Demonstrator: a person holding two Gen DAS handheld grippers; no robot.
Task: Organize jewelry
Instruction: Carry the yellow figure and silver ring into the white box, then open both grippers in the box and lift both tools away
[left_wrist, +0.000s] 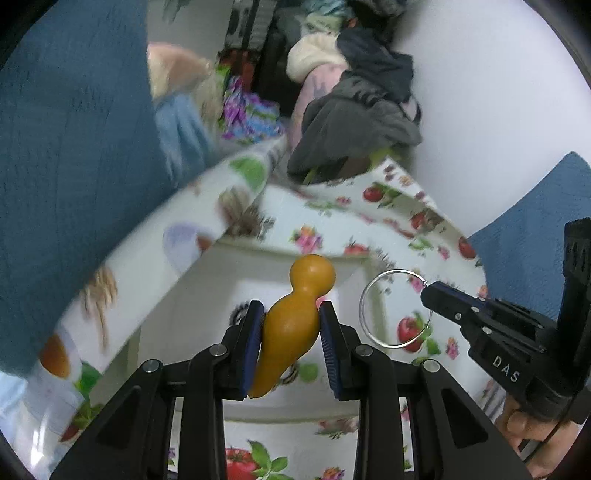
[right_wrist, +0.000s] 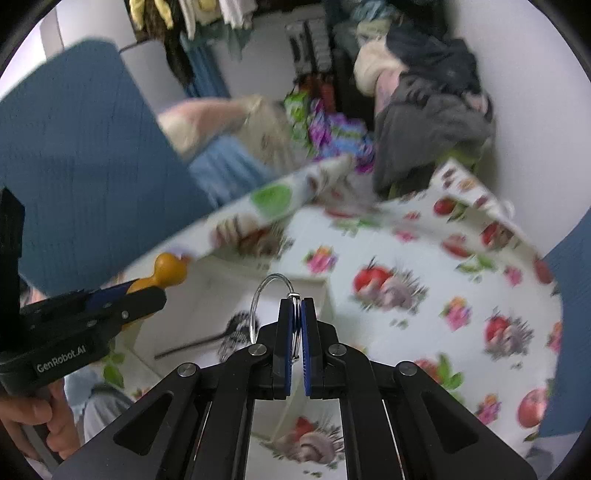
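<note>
My left gripper (left_wrist: 291, 308) is shut on a yellow-orange wooden peg with a round head (left_wrist: 312, 273), gripping its body between the blue pads. To its right, my right gripper (left_wrist: 424, 291) pinches a thin silver hoop (left_wrist: 395, 271) at its clasp. In the right wrist view, the right gripper (right_wrist: 296, 301) is shut on that hoop (right_wrist: 275, 275), which stands up ahead of the fingertips. There, the left gripper (right_wrist: 162, 291) holds the peg (right_wrist: 170, 271) at the left. Both hang above a white open box (left_wrist: 258, 258) that holds a dark beaded item (right_wrist: 236, 328).
A fruit-and-flower patterned cloth (right_wrist: 424, 295) covers the table. Blue padded surfaces stand at the left (left_wrist: 74, 184) and far right (left_wrist: 535, 240). A heap of clothes (left_wrist: 362, 110) lies beyond the table by a white wall. A hand (right_wrist: 29, 417) grips the left tool's handle.
</note>
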